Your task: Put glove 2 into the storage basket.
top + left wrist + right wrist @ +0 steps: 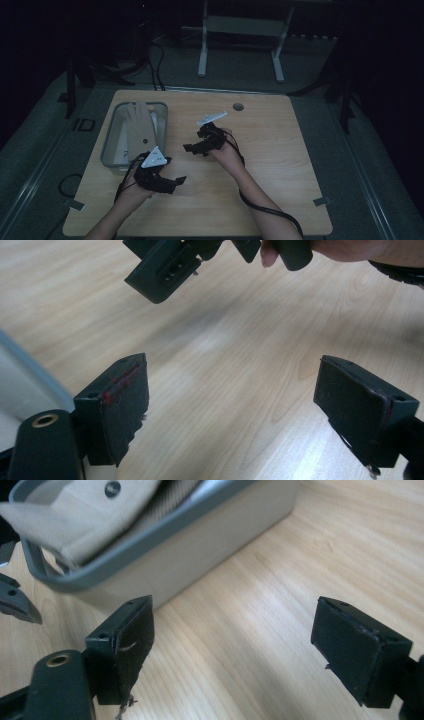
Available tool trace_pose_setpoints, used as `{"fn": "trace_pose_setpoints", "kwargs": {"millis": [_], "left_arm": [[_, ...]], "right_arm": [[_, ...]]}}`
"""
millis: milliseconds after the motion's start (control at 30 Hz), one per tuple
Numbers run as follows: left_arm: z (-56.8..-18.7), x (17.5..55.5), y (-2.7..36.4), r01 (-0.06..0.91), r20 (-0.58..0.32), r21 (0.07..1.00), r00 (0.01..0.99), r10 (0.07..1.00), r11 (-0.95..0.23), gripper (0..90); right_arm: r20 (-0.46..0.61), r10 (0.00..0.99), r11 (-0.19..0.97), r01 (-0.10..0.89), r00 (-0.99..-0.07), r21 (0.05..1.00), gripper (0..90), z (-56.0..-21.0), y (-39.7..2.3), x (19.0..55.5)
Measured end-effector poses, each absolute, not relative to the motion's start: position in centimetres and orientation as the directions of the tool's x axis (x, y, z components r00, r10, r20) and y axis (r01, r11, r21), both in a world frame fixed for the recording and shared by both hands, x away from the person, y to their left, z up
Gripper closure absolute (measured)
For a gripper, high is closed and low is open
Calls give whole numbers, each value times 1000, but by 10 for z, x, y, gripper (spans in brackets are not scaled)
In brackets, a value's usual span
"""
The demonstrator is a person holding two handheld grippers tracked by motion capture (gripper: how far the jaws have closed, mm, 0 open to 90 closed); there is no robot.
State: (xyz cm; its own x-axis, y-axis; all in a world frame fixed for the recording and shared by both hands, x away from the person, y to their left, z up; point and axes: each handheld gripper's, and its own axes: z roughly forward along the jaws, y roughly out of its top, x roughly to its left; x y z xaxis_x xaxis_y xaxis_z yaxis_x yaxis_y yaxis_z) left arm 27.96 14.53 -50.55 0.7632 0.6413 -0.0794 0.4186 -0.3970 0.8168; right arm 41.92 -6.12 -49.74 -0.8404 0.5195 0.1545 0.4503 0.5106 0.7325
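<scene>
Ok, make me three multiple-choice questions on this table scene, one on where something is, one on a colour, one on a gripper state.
1. Where does the grey bin sit on the table?
A. far left part
B. near right corner
C. dead centre

2. What colour is the glove in the bin?
A. red
B. beige
C. blue

3. How do the right gripper jaws stand?
A. shut on the glove
B. shut empty
C. open, nothing between them

Answers: 1 A, the high view shows it at the table's left side. 2 B, the cloth is pale beige. 3 C, bare wood shows between the spread pads.
</scene>
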Motion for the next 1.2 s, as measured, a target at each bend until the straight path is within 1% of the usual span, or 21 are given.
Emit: {"fn": "trace_pose_setpoints", "kwargs": {"millis": [200,400,533,833,1000,1200], "left_arm": [[-520,279,132,393,-94,835,792,604,-385,150],[-535,284,116,378,-74,811,823,564,-446,150],[-543,286,110,391,-89,802,826,556,-452,150],[-552,287,98,385,-109,803,844,525,-454,150],[-555,285,92,364,-103,809,861,497,-462,150],[-556,284,89,358,-107,815,867,487,-456,150]], "right_arm": [[158,516,515,452,-842,728,176,-515,-82,412],[168,517,514,462,-839,722,173,-527,-103,405],[172,523,513,469,-835,719,172,-533,-114,401],[158,521,512,455,-839,728,172,-549,-135,389],[153,513,498,438,-845,749,172,-552,-144,384],[140,518,502,433,-844,749,172,-555,-149,381]]}}
